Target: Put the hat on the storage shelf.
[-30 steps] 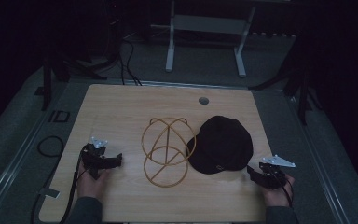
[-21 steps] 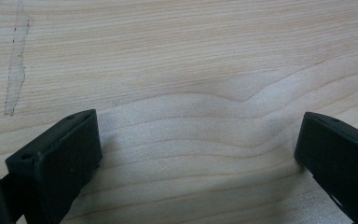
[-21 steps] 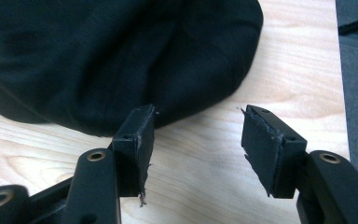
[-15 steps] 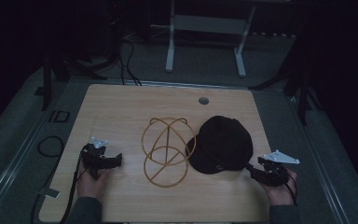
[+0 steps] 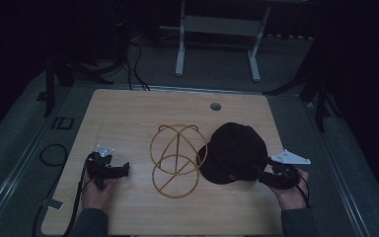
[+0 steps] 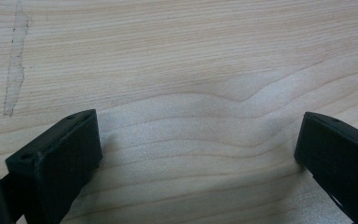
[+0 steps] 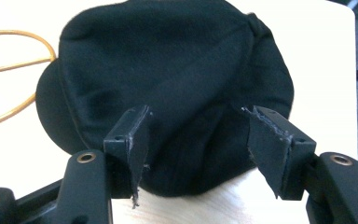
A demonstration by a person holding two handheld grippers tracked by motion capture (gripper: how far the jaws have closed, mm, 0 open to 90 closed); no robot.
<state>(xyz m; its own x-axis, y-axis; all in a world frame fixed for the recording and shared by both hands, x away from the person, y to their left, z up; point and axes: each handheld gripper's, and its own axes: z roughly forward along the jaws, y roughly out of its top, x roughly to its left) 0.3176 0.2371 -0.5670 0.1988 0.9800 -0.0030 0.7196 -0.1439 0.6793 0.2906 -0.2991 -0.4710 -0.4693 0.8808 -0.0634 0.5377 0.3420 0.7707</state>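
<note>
your right gripper (image 5: 269,176) sits near the bench's (image 5: 128,108) right edge, its fingers (image 7: 133,135) spread wide just at the rim of the black cap (image 5: 237,150), pinching nothing. the cap lies flat on the right half of the bench, its brim touching the gold wire frame (image 5: 176,159) that rests at the middle. your left gripper (image 5: 112,169) rests near the left front corner, well apart from both, fingers (image 6: 58,154) spread over bare wood.
</note>
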